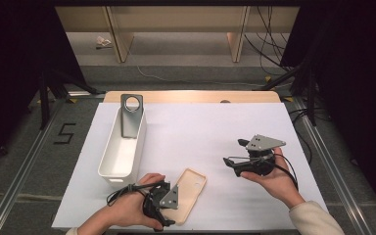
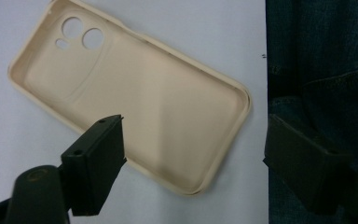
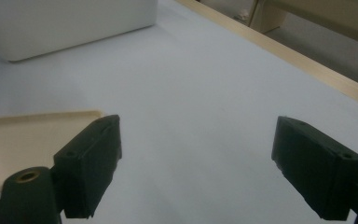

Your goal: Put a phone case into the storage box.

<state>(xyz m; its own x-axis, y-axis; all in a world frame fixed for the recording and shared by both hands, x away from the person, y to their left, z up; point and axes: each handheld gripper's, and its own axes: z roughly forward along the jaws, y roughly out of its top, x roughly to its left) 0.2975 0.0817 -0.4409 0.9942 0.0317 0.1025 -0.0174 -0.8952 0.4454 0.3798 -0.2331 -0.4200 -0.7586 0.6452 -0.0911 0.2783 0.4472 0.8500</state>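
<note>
Two handheld grippers are seen over a white table surface [image 1: 200,132], one in each hand of a person seated at the 6 o'clock edge. A beige phone case [image 1: 192,192] lies flat on the table at roughly 6 o'clock in the high view, inner side up, with its camera cut-outs at the far end. Its near end is partly covered by the left gripper [image 1: 164,215], which is held just above it.

In the left gripper view, the phone case [image 2: 135,102] is seen running from 10 o'clock to 5 o'clock. The left gripper [image 2: 193,149] has its jaws spread apart — one jaw stands over the case's long edge, the other is off the table edge against dark denim. No pad is pressed on the case; whether the nearer jaw touches it cannot be told.

The right gripper [image 1: 235,159] is held at about 3 o'clock of the table, well apart from the case and pointed toward 9 o'clock. In the right gripper view its jaws [image 3: 198,154] are spread wide with only bare table between them — one corner of the case [image 3: 23,144] is seen at 8 o'clock.

A white rectangular bin [image 1: 108,169] is set at 9 o'clock of the table, and a grey metal bracket [image 1: 129,122] with a round hole is stood upright at its far end.
</note>
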